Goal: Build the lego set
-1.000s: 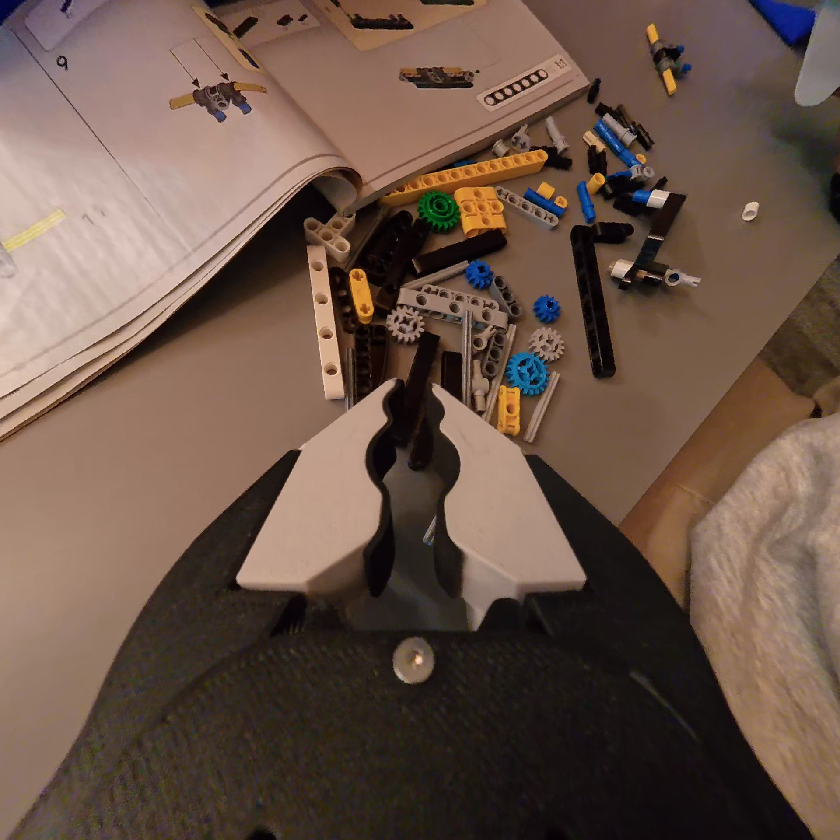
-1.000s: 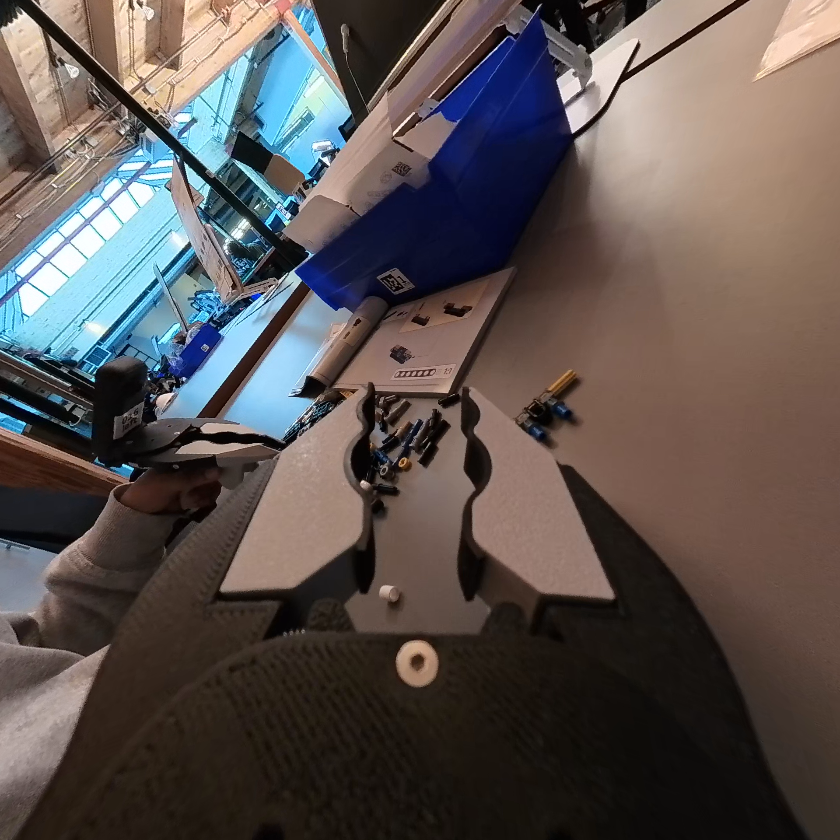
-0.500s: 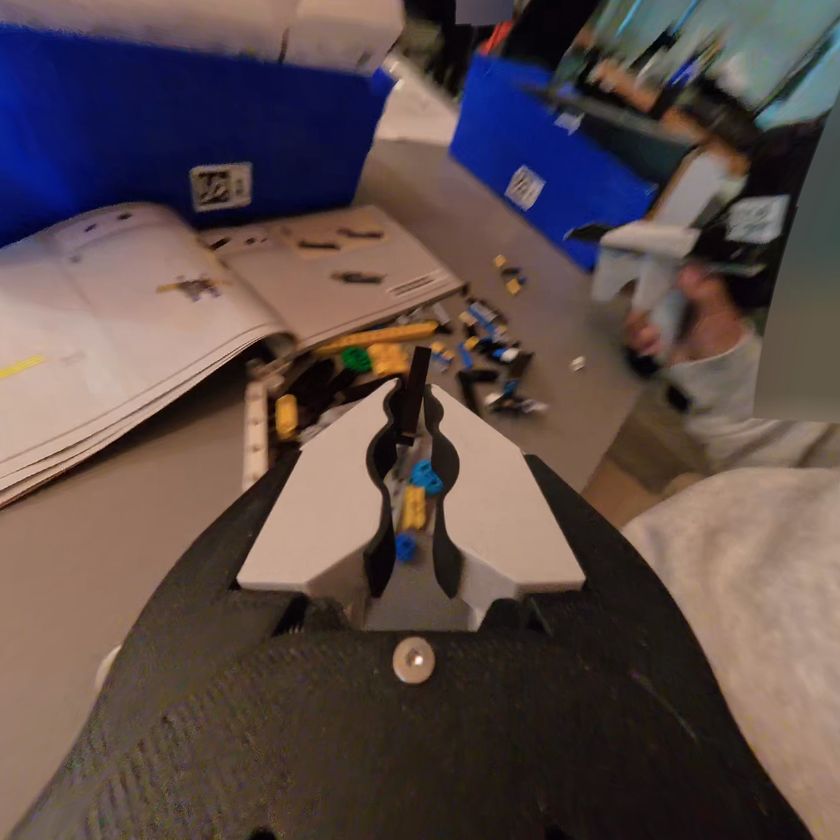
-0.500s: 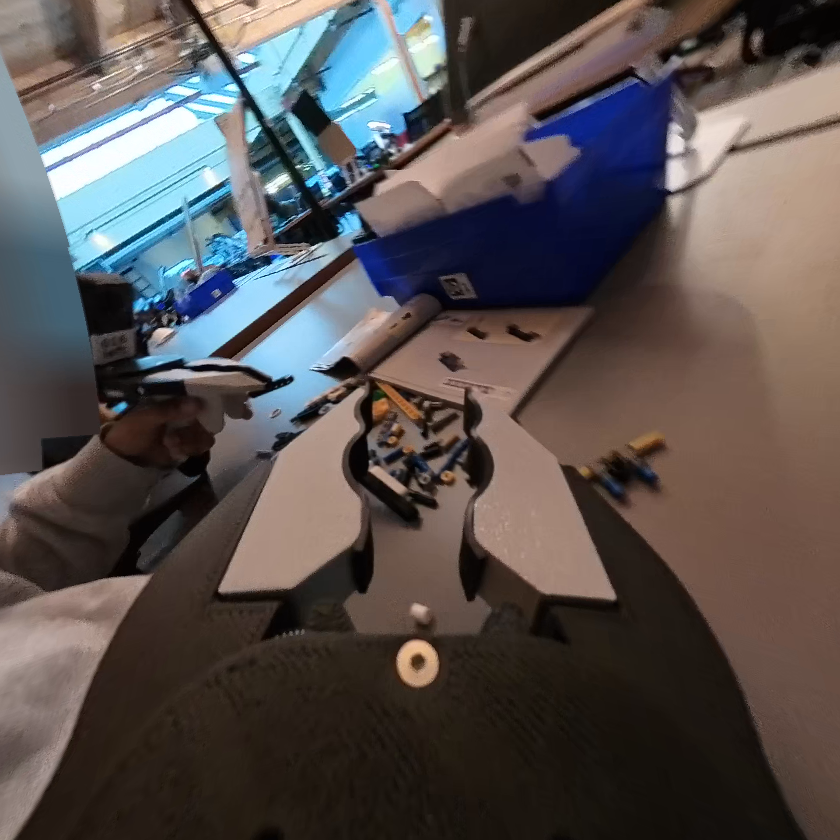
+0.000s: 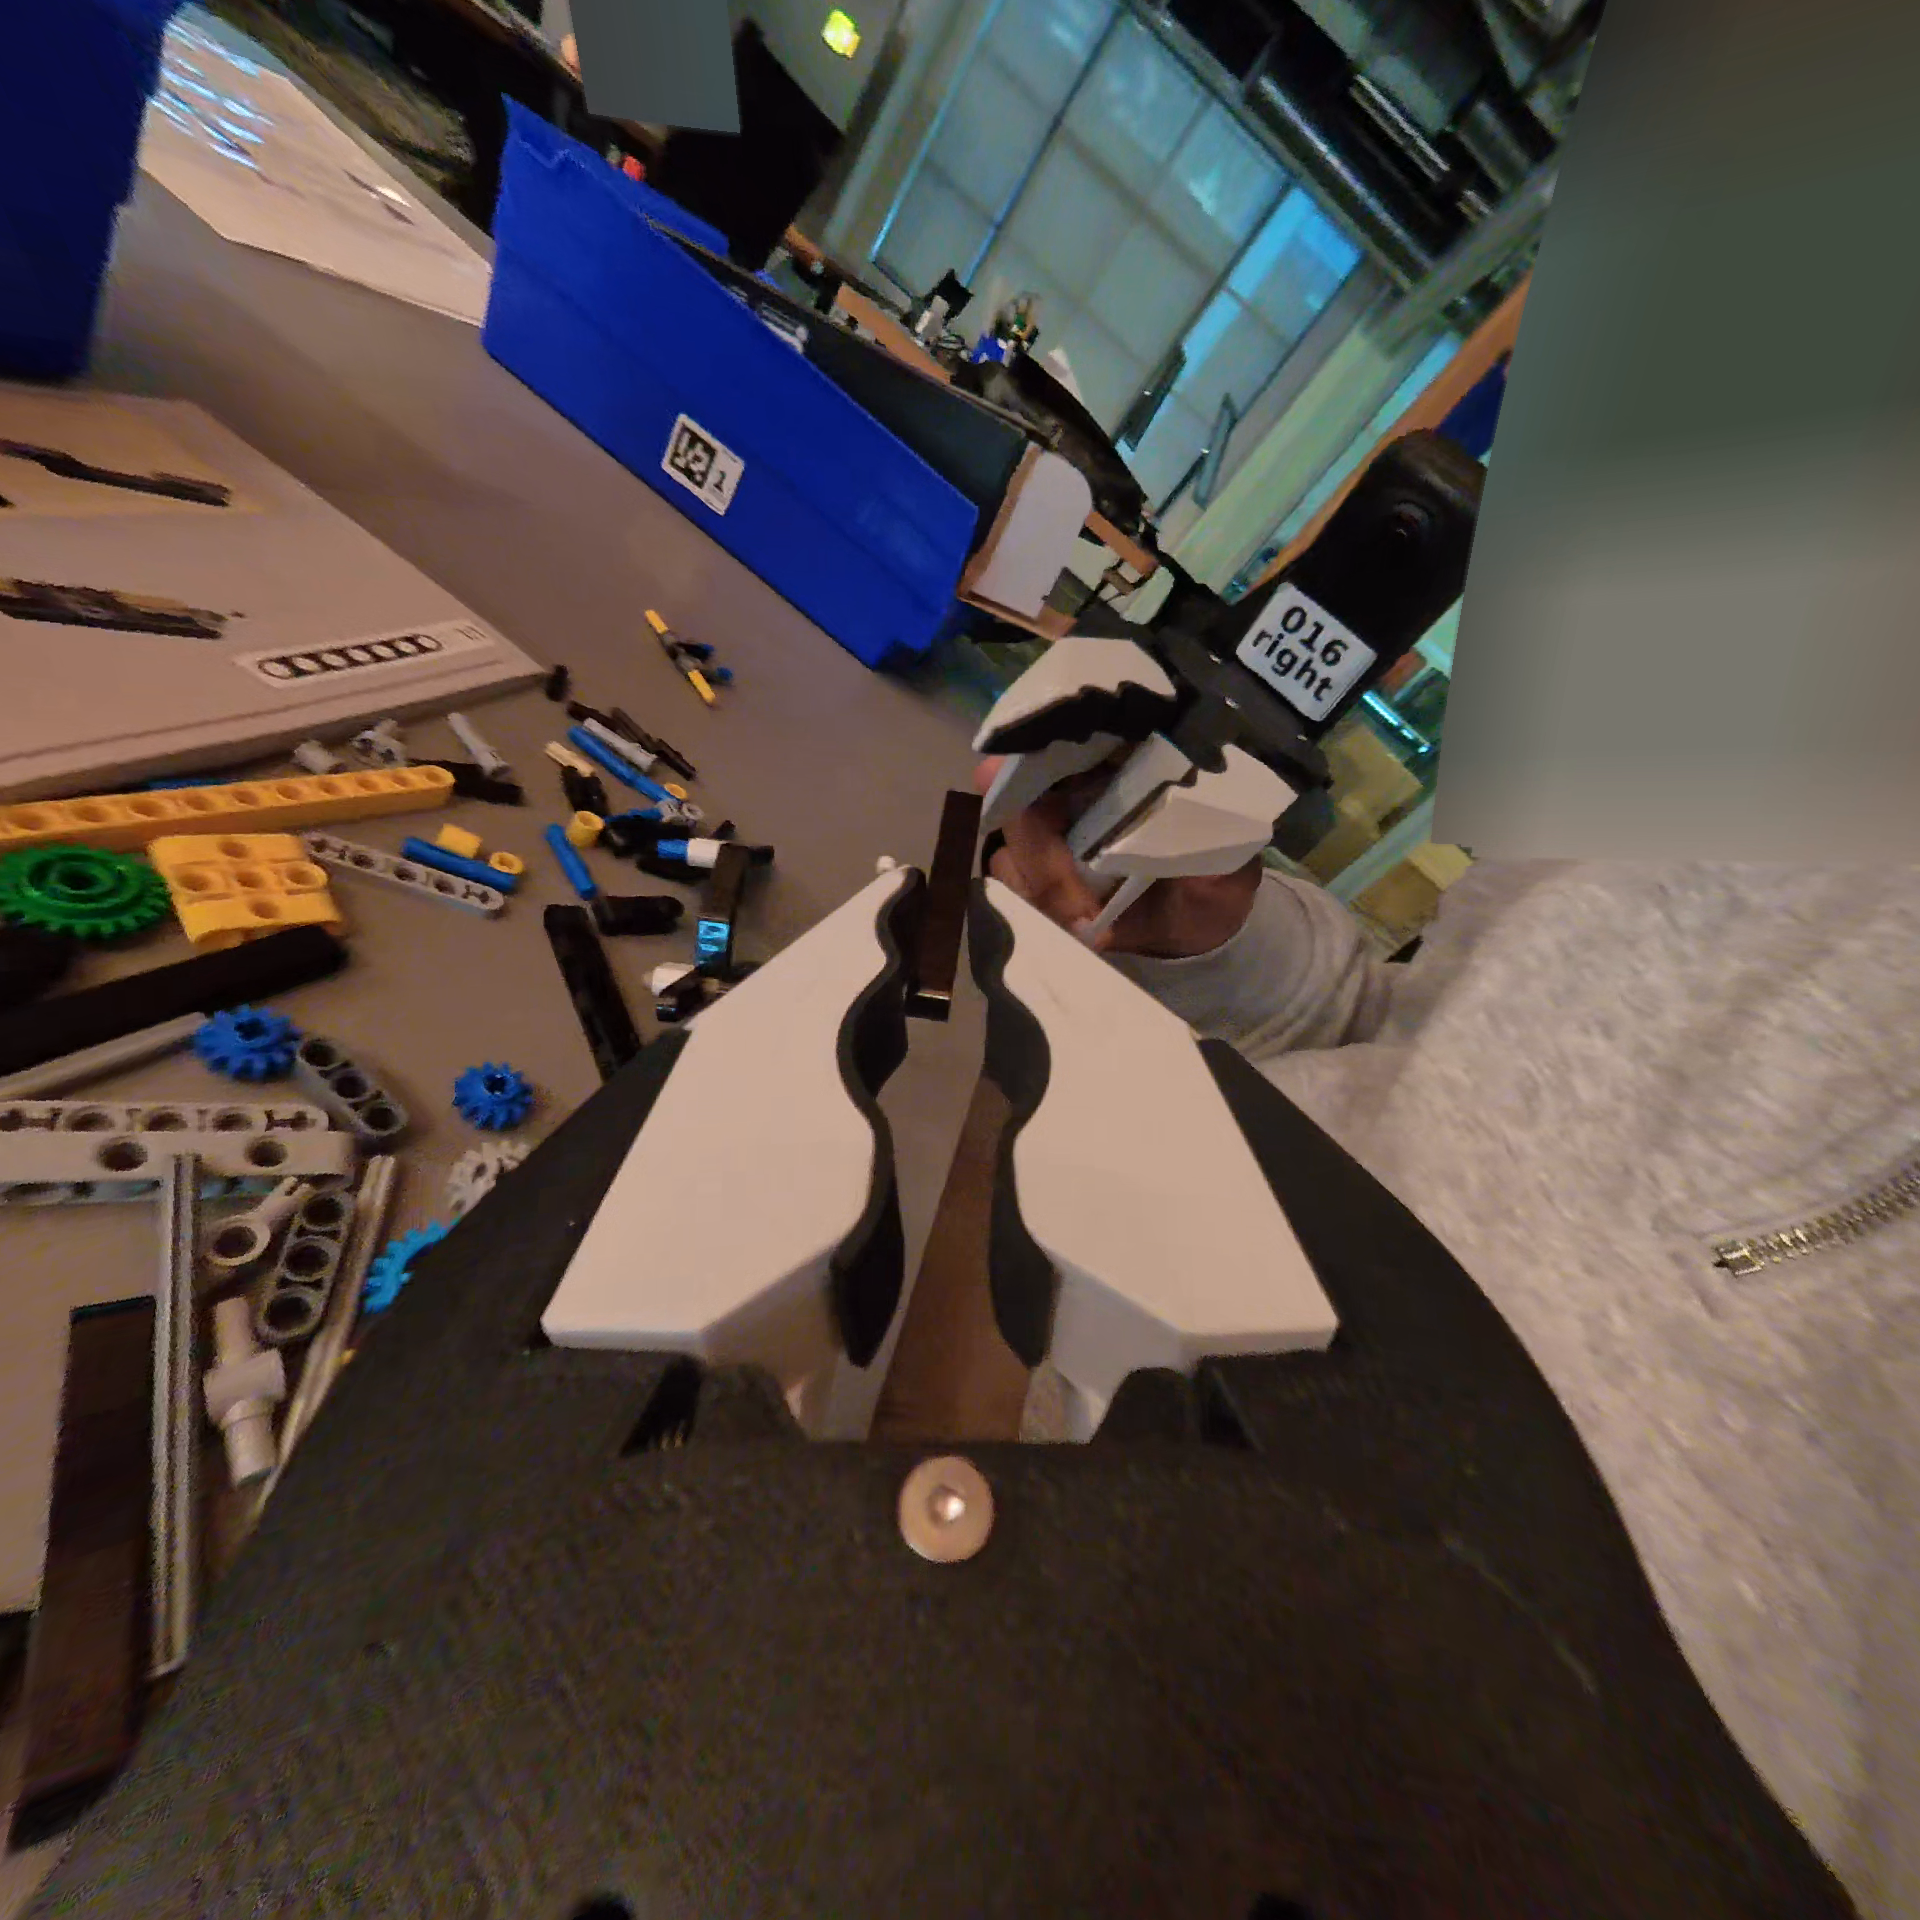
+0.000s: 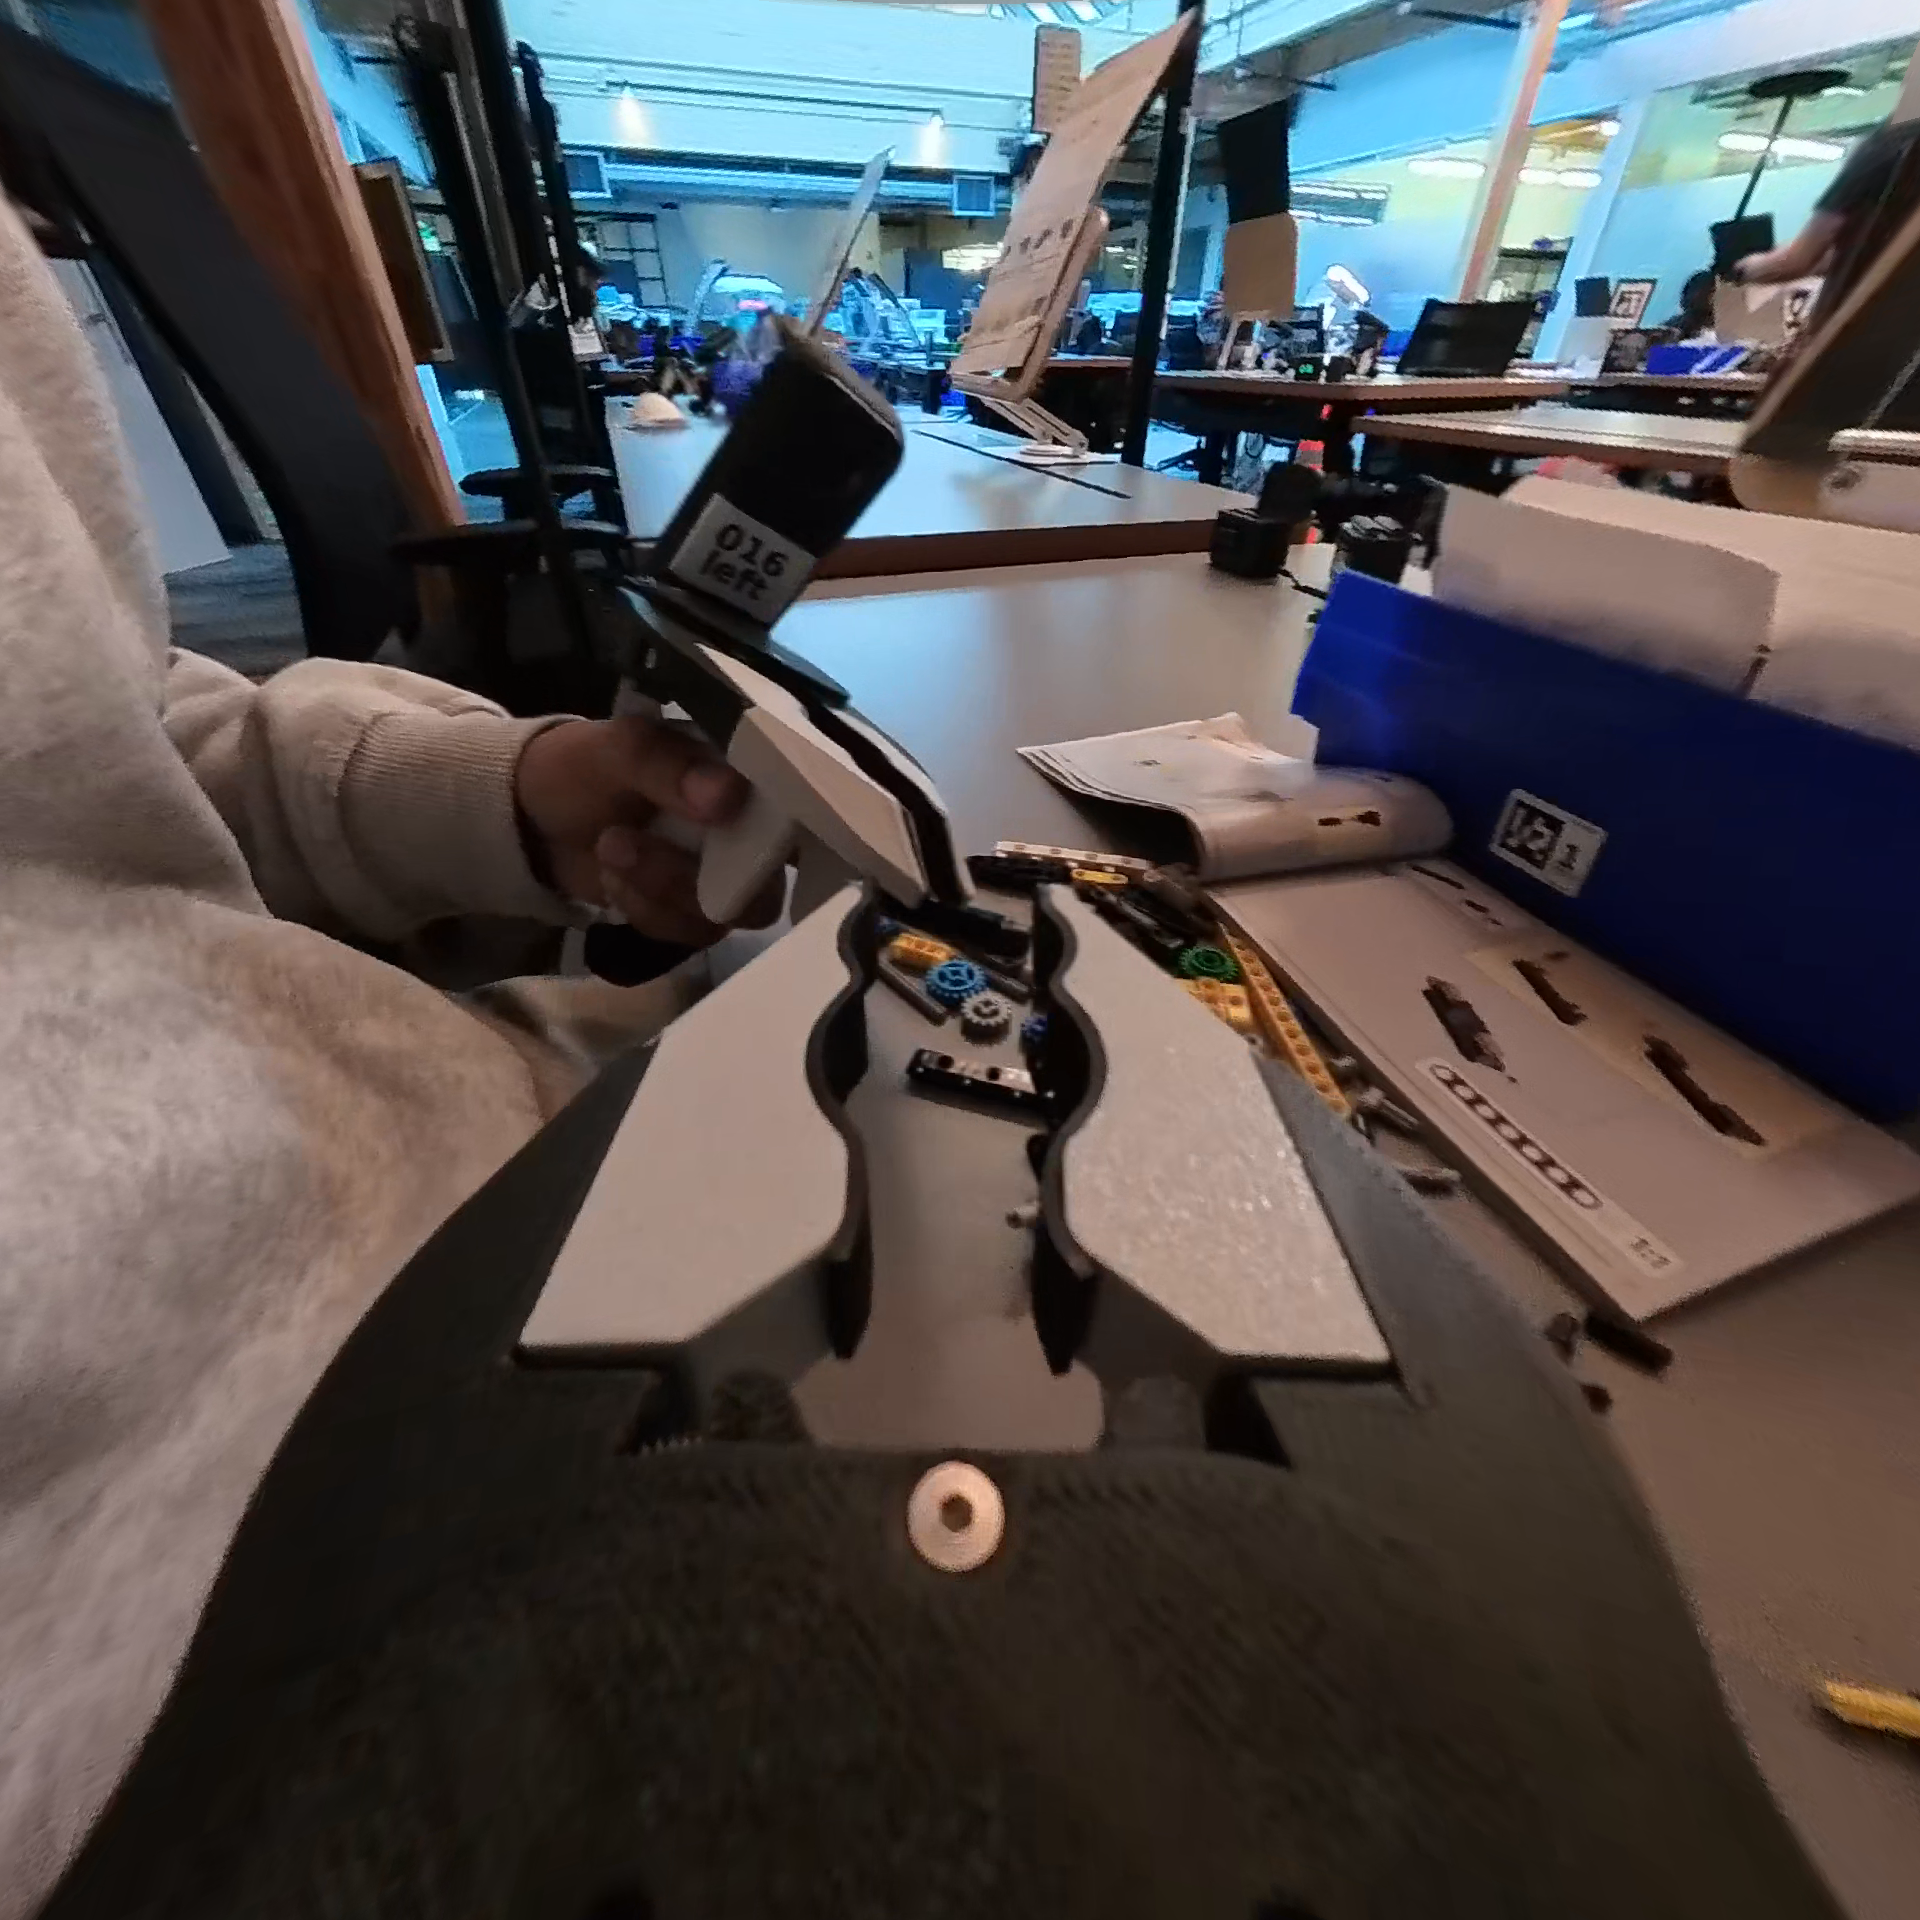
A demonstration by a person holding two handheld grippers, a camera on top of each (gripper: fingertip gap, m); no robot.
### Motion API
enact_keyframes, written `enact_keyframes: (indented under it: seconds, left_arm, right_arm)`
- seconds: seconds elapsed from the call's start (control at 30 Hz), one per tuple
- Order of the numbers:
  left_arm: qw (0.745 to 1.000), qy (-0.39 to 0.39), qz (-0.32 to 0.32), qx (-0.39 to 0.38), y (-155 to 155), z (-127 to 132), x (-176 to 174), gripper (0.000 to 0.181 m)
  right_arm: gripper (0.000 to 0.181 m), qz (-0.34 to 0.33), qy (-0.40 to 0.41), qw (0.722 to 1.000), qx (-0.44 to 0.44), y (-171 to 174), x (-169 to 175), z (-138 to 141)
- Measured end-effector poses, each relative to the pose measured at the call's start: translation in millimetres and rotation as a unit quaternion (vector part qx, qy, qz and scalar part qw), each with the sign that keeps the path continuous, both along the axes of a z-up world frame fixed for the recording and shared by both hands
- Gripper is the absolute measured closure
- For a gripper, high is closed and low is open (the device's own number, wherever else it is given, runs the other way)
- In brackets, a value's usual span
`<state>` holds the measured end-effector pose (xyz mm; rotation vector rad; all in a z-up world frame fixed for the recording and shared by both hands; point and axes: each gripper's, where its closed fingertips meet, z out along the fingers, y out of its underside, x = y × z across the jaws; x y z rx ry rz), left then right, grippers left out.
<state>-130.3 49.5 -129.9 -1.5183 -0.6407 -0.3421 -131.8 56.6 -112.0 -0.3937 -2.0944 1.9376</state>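
The left gripper [image 5: 943,891] sits at the centre of its own view with its jaws clamped on a black beam [image 5: 948,902], a short flat piece that stands nearly upright between the tips and pokes out above them. In the right wrist view the same gripper [image 6: 940,883] shows at centre left, held by a hand [image 6: 634,821] in a grey sleeve, its tips angled down toward the pile.

The right gripper [image 6: 951,914] fills the lower half of its view with its jaws apart and nothing between them; through the gap a loose black piece [image 6: 971,1073] lies flat on the grey table [image 6: 1039,644]. In the left wrist view this gripper [image 5: 1049,727] appears at right of centre, above and beyond the held beam, and apart from it.

The loose lego parts are spread over the left side of the left wrist view: a long yellow beam [image 5: 223,802], a green gear [image 5: 81,891] just beside a yellow block [image 5: 244,883], small blue gears [image 5: 247,1041], grey beams and axles, black beams. A small yellow and blue assembly [image 5: 688,657] lies apart, toward the upper centre. The open instruction booklet [image 5: 208,582] lies at upper left, touching the pile's far edge, with a blue bin [image 5: 727,457] behind it
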Motion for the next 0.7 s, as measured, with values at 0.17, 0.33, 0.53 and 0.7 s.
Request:
enact_keyframes:
  seconds: [0.17, 0.33, 0.53, 0.7]
  left_arm:
    - [1.000, 0.001, -0.012, 0.007, -1.1, 0.1, 2.7, 0.175]
    - [1.000, -0.012, -0.016, 0.017, -2.6, -1.9, 2.4, 0.175]
    - [1.000, -0.021, -0.013, 0.016, -3.3, -5.5, -0.2, 0.175]
    - [1.000, -0.020, -0.017, 0.016, -2.1, -6.6, 0.8, 0.175]
  right_arm:
    - [0.153, 0.010, 0.004, 1.000, 0.024, -9.9, 4.2, -9.0]
    - [0.153, 0.016, -0.007, 1.000, 0.007, -10.3, 4.0, -6.4]
    - [0.156, 0.000, -0.017, 1.000, 0.018, -9.9, -2.0, -12.4]
    - [0.156, -0.003, -0.022, 1.000, 0.012, -7.2, -3.9, -11.6]
